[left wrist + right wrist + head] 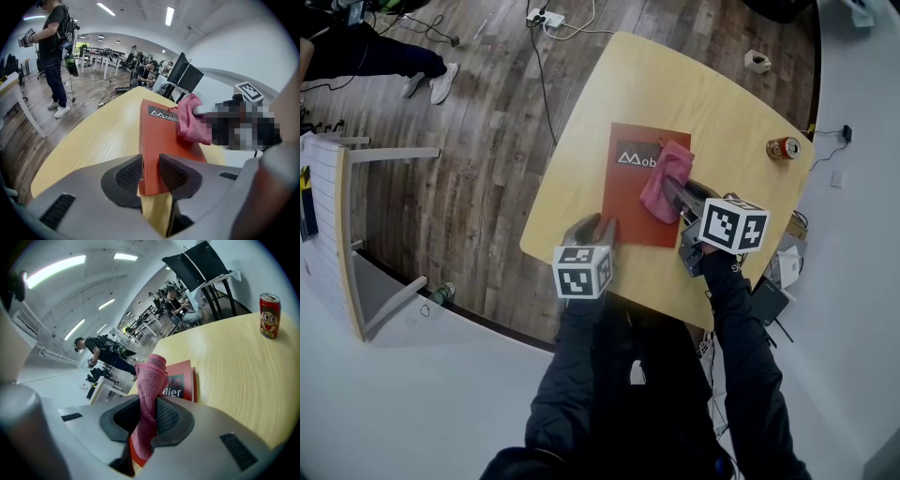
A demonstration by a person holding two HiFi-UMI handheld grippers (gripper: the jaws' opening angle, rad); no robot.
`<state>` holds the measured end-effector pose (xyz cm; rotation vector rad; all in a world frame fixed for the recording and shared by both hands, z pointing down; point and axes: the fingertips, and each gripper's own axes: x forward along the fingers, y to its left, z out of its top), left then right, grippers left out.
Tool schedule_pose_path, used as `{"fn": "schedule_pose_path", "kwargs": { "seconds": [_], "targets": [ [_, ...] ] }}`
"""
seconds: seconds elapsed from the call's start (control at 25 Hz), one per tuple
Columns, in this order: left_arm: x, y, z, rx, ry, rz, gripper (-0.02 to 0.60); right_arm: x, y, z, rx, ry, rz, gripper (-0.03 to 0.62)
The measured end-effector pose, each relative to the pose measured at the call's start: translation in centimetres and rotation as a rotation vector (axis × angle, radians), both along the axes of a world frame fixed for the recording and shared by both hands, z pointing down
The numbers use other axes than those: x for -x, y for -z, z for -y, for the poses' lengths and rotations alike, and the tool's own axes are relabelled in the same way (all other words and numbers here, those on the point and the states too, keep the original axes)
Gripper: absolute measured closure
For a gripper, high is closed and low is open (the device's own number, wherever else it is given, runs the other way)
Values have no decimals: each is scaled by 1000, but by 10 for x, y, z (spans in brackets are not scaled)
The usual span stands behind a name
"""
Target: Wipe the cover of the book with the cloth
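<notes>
1. Left gripper is clenched on the near end of the book, with a black ribbed pad pressing on each side of the red cover's edge. In the head view it sits at the book's near left corner, by the table's near edge.
2. Right gripper is clamped on the pink cloth. The cloth is bunched between the pads, rising past the fingertips and hanging below them.
3. The book lies flat on the pale wooden table, near its middle, cover up. A dark label with white lettering sits at its far end.
4. The cloth rests on the far right part of the cover and hides the end of that lettering. The right gripper reaches in from the book's right side.
5. Farther right, a red drinks can stands upright near the table's edge, well apart from the book.
6. A small crumpled white thing lies near the table's far edge.
7. Beyond the table, a white power strip with its cables lies on the dark plank floor.
8. In the left gripper view, a person in dark clothes stands on that floor, far off to the left.
</notes>
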<state>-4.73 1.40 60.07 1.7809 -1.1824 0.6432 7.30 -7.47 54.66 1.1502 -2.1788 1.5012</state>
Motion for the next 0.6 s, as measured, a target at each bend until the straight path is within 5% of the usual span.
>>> {"fn": "schedule_pose_path", "kwargs": {
  "seconds": [0.6],
  "targets": [
    [10,9,-27,10,-14,-46,439,79,4,-12,19,109,66,516]
  ]
}}
